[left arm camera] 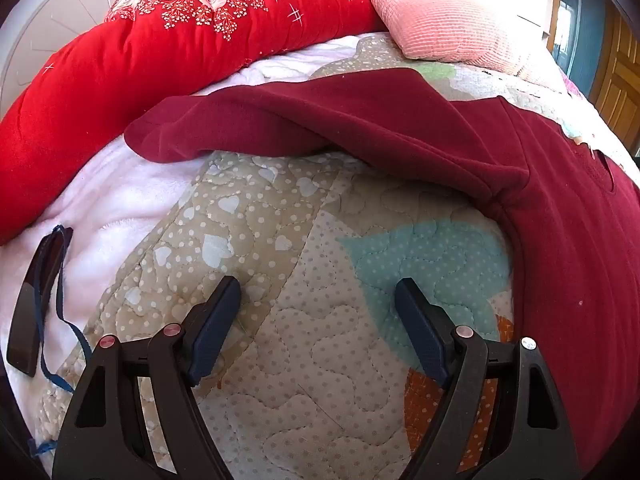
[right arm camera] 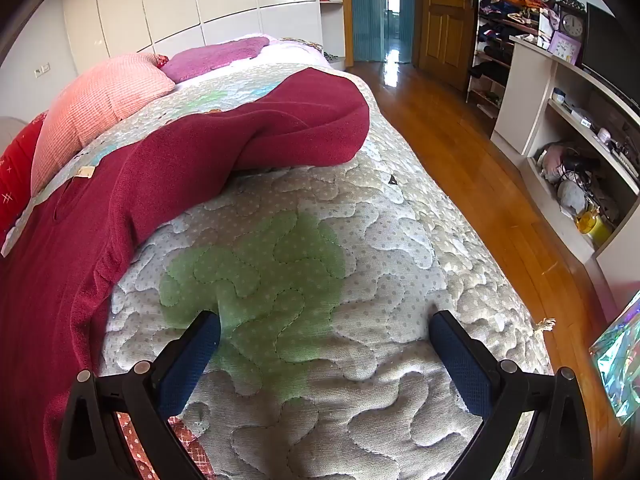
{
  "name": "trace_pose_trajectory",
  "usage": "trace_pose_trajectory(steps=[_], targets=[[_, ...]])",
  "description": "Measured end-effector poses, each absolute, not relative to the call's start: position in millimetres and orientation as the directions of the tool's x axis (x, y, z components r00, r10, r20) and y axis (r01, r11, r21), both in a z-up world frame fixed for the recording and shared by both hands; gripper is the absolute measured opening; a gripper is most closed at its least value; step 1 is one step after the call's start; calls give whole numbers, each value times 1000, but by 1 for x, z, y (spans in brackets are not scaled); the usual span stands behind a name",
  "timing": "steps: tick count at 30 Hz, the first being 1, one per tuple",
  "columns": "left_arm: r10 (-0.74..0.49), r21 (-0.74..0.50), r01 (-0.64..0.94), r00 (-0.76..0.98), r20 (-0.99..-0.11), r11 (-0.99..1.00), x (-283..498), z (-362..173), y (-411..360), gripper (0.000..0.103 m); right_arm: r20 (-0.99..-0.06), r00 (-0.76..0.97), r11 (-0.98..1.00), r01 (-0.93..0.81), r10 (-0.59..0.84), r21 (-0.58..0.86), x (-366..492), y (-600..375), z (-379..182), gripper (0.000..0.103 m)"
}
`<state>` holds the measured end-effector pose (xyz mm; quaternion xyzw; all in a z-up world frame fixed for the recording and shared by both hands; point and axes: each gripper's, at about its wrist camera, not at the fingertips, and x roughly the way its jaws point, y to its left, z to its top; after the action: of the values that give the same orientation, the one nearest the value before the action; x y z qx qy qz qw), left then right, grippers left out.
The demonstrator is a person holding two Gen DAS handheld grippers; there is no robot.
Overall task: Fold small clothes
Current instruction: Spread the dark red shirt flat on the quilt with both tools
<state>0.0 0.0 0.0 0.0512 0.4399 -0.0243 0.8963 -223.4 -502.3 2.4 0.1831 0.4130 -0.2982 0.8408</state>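
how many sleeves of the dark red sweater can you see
2. One sleeve stretches left across the quilt in the left wrist view; the other sleeve stretches right toward the bed edge in the right wrist view. Neither gripper holds them.

Dark red sweater (left arm camera: pixel 560 208): body cut off by the right edge of the left wrist view and by the left edge of the right wrist view (right arm camera: pixel 60 248); lower hem unseen.
Neck label (right arm camera: pixel 85 172): too small to read.
Quilt (left arm camera: pixel 304 344): partly hidden under the sweater.
Far shelf (right arm camera: pixel 508 12): piled clothes too small to tell apart.
Bright object (right arm camera: pixel 618 354), near right: cut off, unidentifiable.
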Motion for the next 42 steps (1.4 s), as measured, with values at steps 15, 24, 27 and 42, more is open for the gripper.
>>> trace_pose_trajectory(steps=[15, 24, 27, 42], targets=[[2, 70, 88, 610, -793, 994, 2, 2, 2, 80, -802, 483, 755, 653, -351, 63, -224, -502, 2, 103], [-6, 57, 89, 586, -810, 994, -10, 11, 2, 80, -812, 473, 755, 653, -343, 61, -222, -503, 4, 103], [-16, 60, 103, 611, -791, 993, -27, 23, -2, 80, -806, 496, 769, 634, -323, 82, -232, -496, 13, 103], [-111, 54, 220, 673, -732, 974, -86, 86, -40, 80, -744, 616, 837, 527, -258, 146, -290, -393, 129, 103]])
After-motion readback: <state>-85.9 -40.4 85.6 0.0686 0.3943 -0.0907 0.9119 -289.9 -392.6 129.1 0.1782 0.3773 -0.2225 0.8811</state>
